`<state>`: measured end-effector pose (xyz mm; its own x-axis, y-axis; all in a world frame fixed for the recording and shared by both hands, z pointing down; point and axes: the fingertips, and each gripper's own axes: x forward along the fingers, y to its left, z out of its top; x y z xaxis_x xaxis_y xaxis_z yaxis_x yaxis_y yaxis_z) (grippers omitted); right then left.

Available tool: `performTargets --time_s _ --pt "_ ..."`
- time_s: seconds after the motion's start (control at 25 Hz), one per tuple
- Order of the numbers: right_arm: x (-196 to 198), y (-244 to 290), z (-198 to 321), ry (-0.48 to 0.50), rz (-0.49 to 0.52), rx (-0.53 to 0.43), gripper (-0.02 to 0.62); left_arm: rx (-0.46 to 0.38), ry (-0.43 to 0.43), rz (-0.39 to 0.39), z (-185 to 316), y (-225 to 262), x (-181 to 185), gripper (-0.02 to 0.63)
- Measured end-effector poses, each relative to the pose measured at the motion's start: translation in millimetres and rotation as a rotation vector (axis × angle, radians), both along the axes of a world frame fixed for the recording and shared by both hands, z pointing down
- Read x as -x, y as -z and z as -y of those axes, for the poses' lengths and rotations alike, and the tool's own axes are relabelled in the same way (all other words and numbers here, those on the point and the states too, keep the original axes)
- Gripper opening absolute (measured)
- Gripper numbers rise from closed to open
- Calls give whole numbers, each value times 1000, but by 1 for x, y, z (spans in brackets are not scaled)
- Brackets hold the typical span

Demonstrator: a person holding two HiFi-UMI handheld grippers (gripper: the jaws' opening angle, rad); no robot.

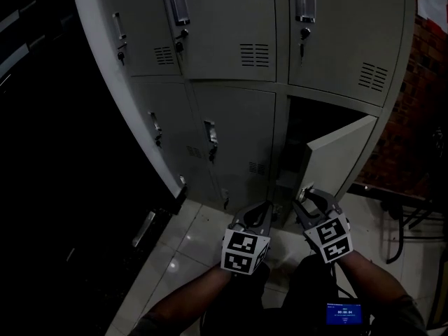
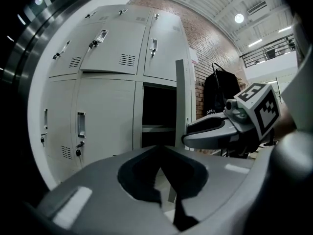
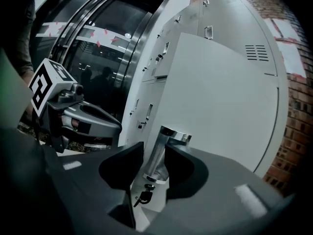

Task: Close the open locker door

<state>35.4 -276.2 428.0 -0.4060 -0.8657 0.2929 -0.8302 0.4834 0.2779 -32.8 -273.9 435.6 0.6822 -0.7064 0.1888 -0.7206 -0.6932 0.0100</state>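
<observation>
We see the open light-grey metal locker door swung out at the lower right of the head view, in the bottom row of the tall grey steel locker bank. Our right tool is closing its jaws around the door's upright chrome handle, which stands between the pads. Our left tool keeps its jaws together on nothing.

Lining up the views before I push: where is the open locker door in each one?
Head view: open locker door, lower right, swung out.
Left gripper view: centre, edge-on, a thin upright strip.
Right gripper view: broad pale panel, centre-right; the right gripper is closing its fingers round the door's handle.
Shared landmark: brick wall right of the lockers.
</observation>
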Motion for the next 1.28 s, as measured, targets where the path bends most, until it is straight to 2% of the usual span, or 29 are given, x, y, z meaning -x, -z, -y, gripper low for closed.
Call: performTargets --time_s 0.68,1.0,1.28 --pt "12 -7 83 -115 -35 -11 126 -16 81 -11 36 1 44 3" --pt "2 -8 130 -200 -67 -12 87 0 125 -12 46 6 72 3" --pt "-8 -8 160 -286 -75 -39 75 14 132 -21 51 1 79 3"
